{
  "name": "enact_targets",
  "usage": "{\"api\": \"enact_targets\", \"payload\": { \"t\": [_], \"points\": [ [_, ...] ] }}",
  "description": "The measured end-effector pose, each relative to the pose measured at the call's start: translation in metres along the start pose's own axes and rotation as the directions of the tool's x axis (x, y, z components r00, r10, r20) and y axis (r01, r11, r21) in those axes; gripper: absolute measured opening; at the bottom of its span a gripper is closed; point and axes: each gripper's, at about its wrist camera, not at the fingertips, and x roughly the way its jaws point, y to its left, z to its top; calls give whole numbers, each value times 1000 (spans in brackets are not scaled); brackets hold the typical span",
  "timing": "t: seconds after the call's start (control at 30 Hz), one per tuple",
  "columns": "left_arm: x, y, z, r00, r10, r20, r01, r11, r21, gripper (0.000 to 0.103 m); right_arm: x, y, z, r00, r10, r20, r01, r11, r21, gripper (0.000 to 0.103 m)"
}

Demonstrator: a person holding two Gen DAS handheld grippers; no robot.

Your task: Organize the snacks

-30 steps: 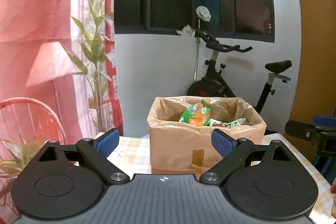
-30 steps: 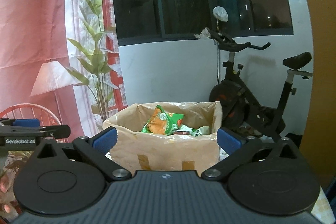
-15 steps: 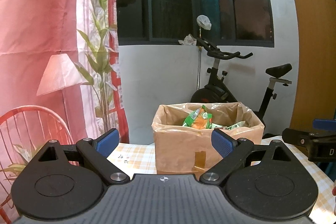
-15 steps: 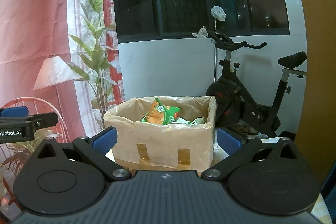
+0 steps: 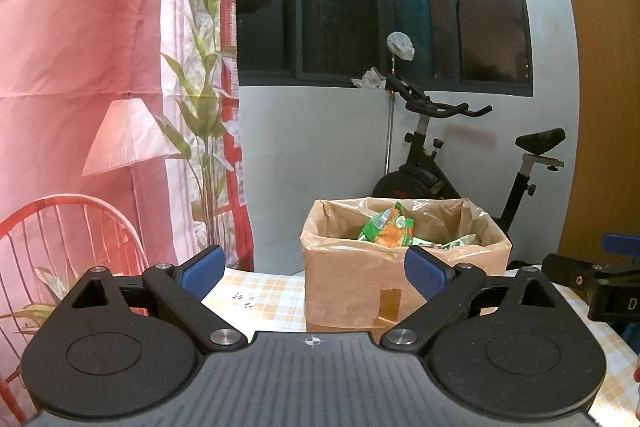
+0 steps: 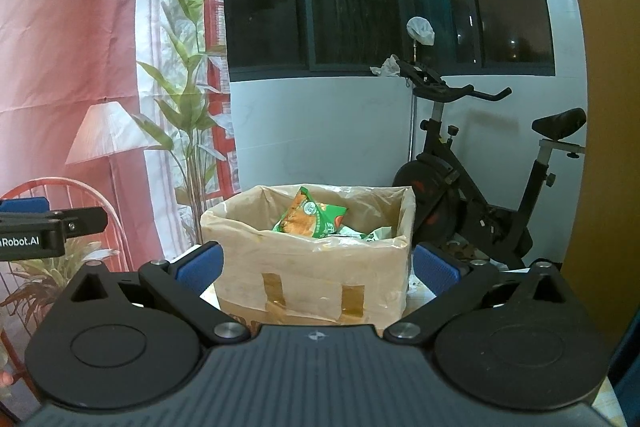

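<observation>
Inside, green-orange snack packets (image 6: 310, 219) fill the box (image 6: 312, 267).

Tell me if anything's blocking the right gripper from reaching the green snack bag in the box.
Only the box's near wall. The right gripper is open and empty, level with that wall, and the snack bag sticks up behind its rim. Nothing visible blocks a reach from above.

Both cameras sit farther back than 1.0 s ago. Cardboard box (image 5: 360, 283) appears smaller and lower in left view; more checked tablecloth (image 5: 260, 297) shows beside it.
</observation>
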Motion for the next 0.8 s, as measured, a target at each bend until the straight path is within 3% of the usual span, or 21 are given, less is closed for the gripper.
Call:
{"api": "enact_targets", "payload": {
  "t": [0.8],
  "points": [
    [-2, 1, -1, 999, 32, 14, -32, 999, 3, 99, 0, 3, -6, 1000, -8, -4, 8, 1000, -20, 103]
  ]
}}
